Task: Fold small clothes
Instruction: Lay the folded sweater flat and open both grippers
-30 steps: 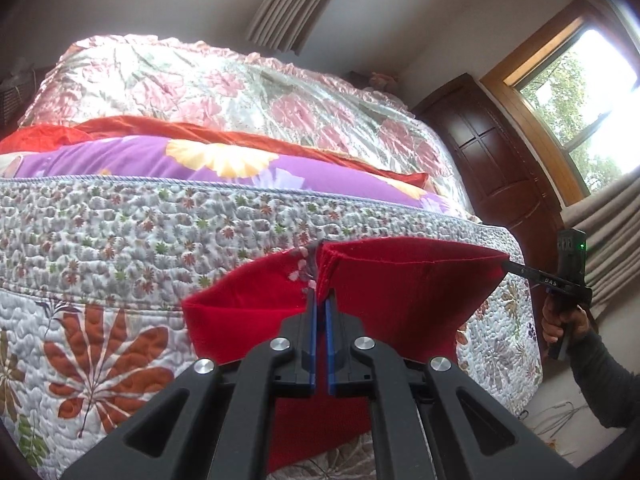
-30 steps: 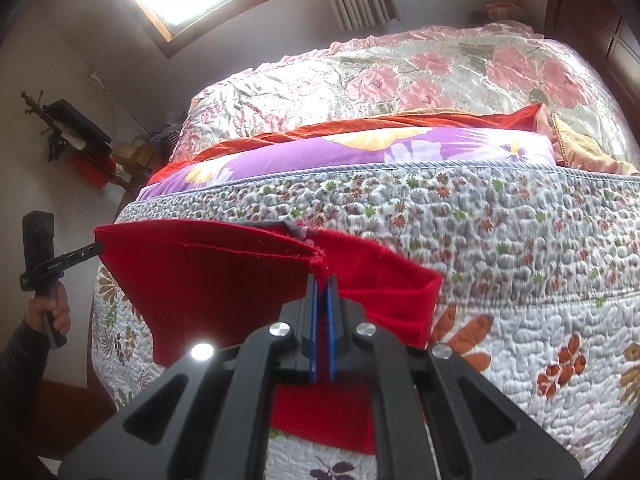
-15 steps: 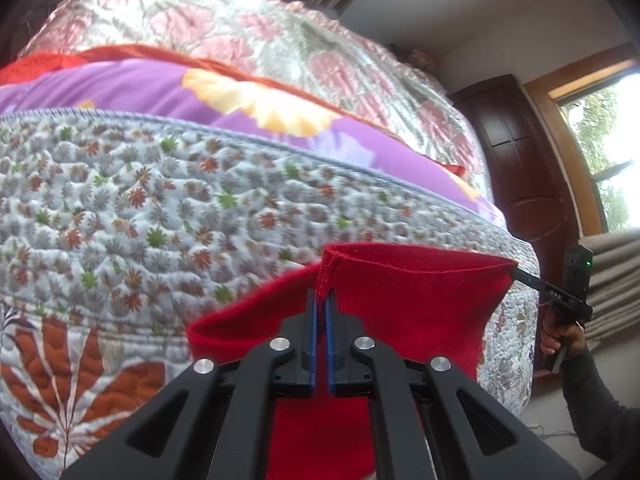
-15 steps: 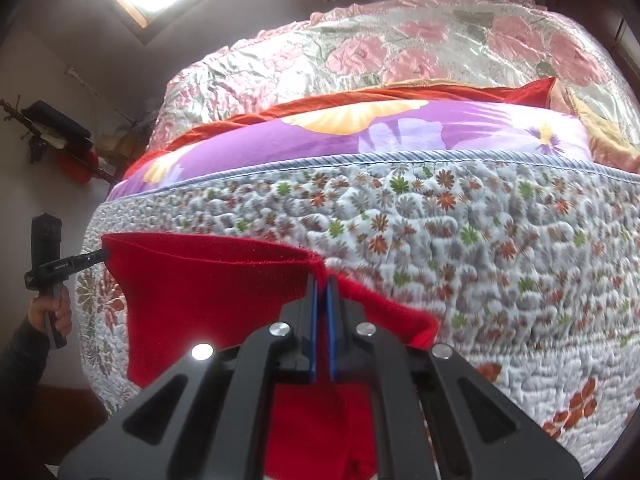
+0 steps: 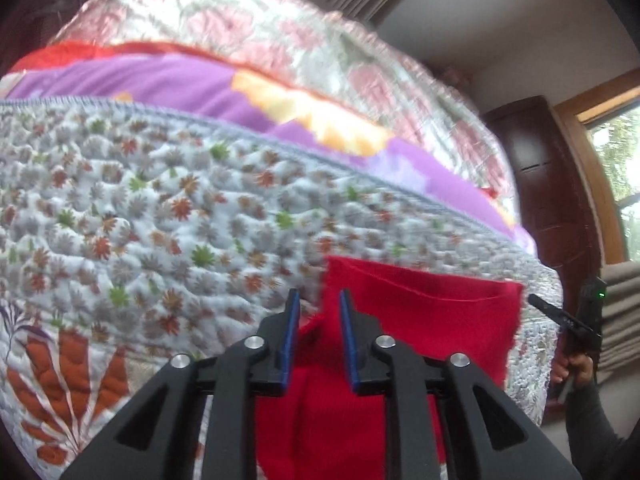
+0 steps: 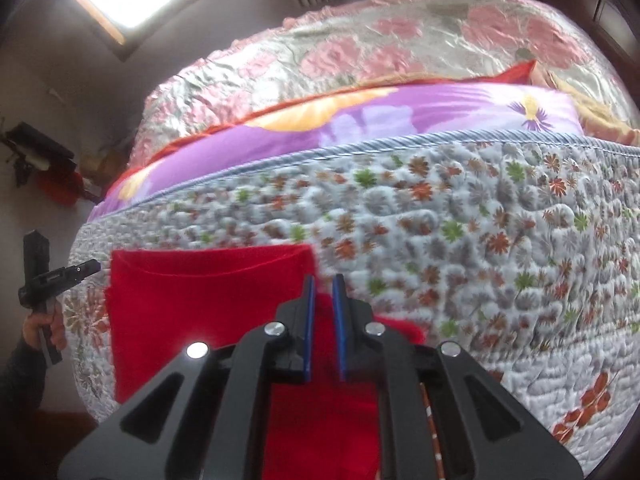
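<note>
1. A bed is seen in both wrist views, covered at its near end by a quilted floral bedspread (image 5: 168, 216) (image 6: 460, 240) with small leaf and star patterns; it takes up most of each view.
2. Farther back on the bed, a purple flowered sheet (image 5: 172, 84) (image 6: 400, 120) is laid beyond the quilt's corded edge, and a shiny pink-flowered cover (image 5: 248, 28) (image 6: 400, 40) is heaped behind it.
3. A red garment (image 5: 420, 320) (image 6: 200, 300) is spread at the near edge of the quilt, its straight top hem lying on the bedspread and its lower part running down under the grippers; whether that lower part hangs over the bed's side cannot be told, as both frames are blurred.
4. The left gripper (image 5: 318, 336) is shown with its blue-lined fingers parted to a moderate gap and nothing clamped between them; the garment's near corner is seen just beyond the tips.
5. The right gripper (image 6: 322, 324) is likewise parted, rather more narrowly, with red cloth visible through the gap but not pinched.
6. Each gripper is also caught at the edge of the other's view, its handle held in a hand (image 5: 576, 368) (image 6: 40, 328) with a dark sleeve.
</note>
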